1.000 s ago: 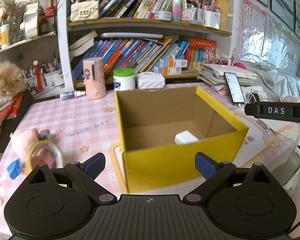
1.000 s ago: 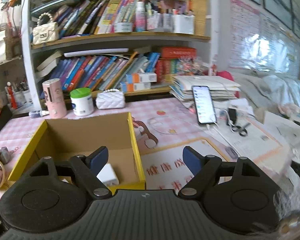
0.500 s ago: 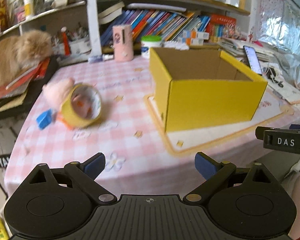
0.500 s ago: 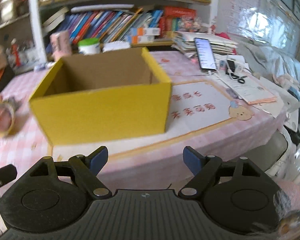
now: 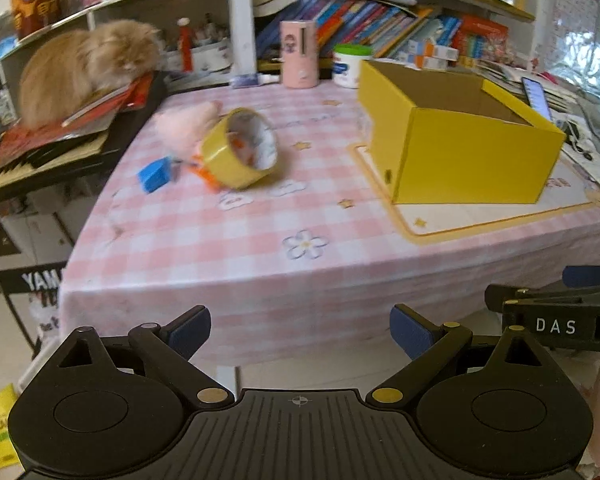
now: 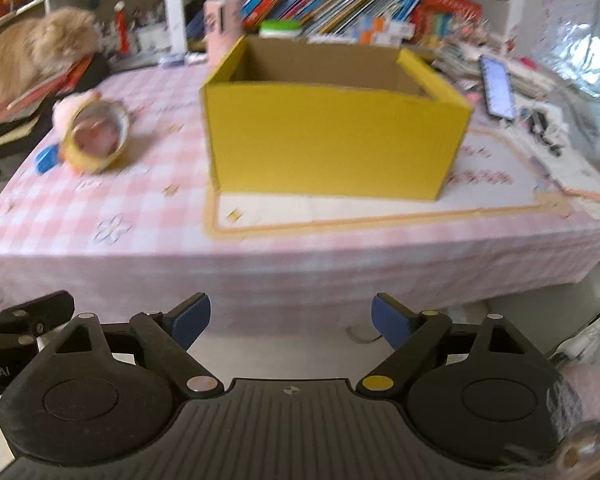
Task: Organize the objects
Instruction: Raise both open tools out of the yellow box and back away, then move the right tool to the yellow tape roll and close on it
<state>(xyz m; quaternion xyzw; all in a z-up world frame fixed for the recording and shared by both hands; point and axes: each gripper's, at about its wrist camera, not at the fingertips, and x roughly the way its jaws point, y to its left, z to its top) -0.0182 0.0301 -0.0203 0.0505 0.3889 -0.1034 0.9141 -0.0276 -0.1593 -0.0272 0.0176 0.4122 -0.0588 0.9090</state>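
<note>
An open yellow cardboard box [image 5: 472, 164] stands on the pink checked table [image 5: 260, 236]; it also shows in the right wrist view [image 6: 332, 148]. A roll of yellow tape [image 5: 240, 150], a pink plush toy [image 5: 180, 124] and a small blue object [image 5: 154, 174] lie left of the box. The tape also shows in the right wrist view [image 6: 96, 138]. My left gripper [image 5: 300, 330] is open and empty, off the table's front edge. My right gripper [image 6: 292, 320] is open and empty, also below the front edge.
A fluffy orange cat [image 5: 84, 66] lies on books at the far left. A pink cylinder [image 5: 298, 54] and a white jar [image 5: 350, 66] stand behind the box. A phone [image 6: 498, 88] and papers lie at the right. Bookshelves fill the back.
Both grippers have pulled back from over the box to beyond the table's front edge and lower. Both stay open and empty.
</note>
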